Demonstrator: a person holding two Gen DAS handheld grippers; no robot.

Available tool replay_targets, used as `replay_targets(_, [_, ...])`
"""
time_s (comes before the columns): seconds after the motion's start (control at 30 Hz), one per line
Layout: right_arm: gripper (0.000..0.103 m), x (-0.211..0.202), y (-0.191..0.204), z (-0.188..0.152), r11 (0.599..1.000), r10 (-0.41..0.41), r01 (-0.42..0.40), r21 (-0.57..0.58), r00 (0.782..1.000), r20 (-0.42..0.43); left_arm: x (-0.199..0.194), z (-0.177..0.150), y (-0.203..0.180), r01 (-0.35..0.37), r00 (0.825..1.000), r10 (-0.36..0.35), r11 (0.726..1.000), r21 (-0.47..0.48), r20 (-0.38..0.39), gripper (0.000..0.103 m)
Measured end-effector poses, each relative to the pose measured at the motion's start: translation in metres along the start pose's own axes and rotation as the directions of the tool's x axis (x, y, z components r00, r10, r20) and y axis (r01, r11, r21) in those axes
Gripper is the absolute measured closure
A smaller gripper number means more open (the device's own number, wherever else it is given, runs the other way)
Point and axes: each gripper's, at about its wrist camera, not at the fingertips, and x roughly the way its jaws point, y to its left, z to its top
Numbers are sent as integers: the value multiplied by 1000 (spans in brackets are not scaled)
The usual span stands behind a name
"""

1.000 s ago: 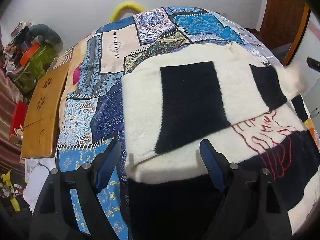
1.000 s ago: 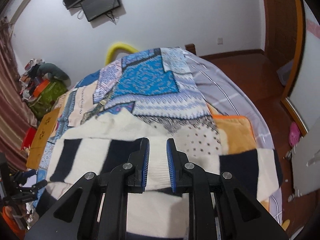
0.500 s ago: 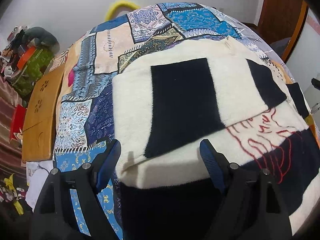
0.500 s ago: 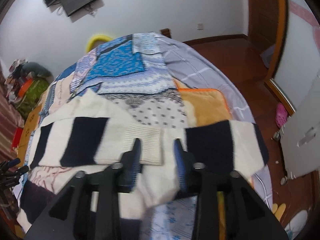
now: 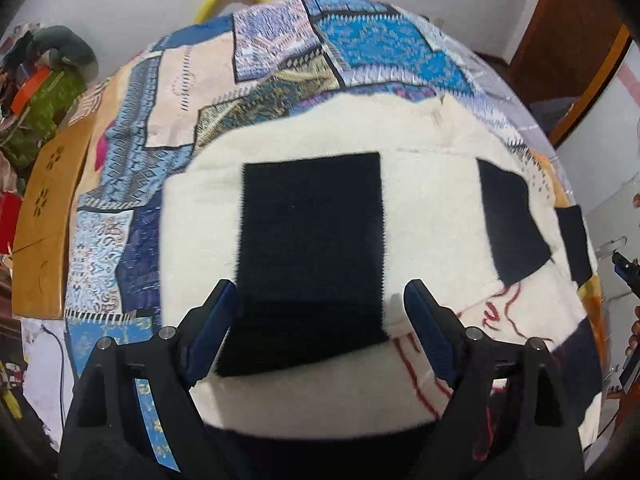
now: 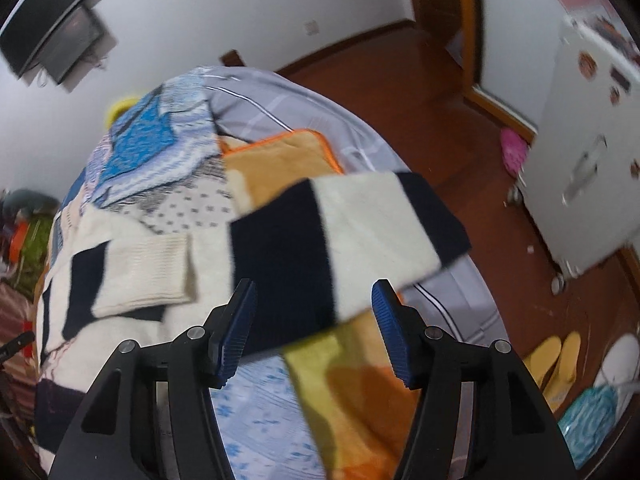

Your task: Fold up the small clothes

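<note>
Patchwork bedspread (image 5: 168, 92) carries the cream-and-black sweater (image 5: 420, 216), one sleeve (image 6: 344, 232) lying out toward the bed's edge. Left gripper (image 5: 320, 320) and right gripper (image 6: 314, 320) both spread wide, holding nothing. No legible writing; red stitching (image 5: 496, 312) unreadable.

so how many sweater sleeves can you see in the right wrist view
2. The folded sleeve lies across the sweater's body, ribbed cuff toward the middle. The other sleeve stretches out right toward the bed edge, above the open right gripper. No others visible.
</note>
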Motion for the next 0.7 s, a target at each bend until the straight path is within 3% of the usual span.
replay_targets(0.13, [47, 15, -16, -4, 998, 18, -16, 53, 999, -36, 19, -1, -6, -38, 998, 39, 999, 21, -46, 18])
replay_targets(0.33, [47, 44, -31, -5, 985, 86, -72, 154, 993, -86, 27, 0, -2, -39, 998, 39, 999, -1, -57, 13])
replay_targets(0.47, [44, 55, -39, -3, 959, 161, -138, 249, 984, -72, 32, 1, 0, -40, 997, 39, 999, -23, -65, 11])
replay_targets(0.57, [45, 61, -40, 2, 955, 170, -150, 254, 984, -59, 34, 1, -3, -52, 997, 51, 998, -27, -60, 8])
replay_targets(0.67, [54, 65, -36, 6, 966, 142, -127, 225, 988, -53, 36, 1, -6, -65, 996, 64, 998, -18, -54, 8])
replay_targets(0.7, [62, 66, -35, 8, 972, 123, -110, 209, 991, -52, 36, 1, -7, -68, 996, 67, 998, -16, -52, 8])
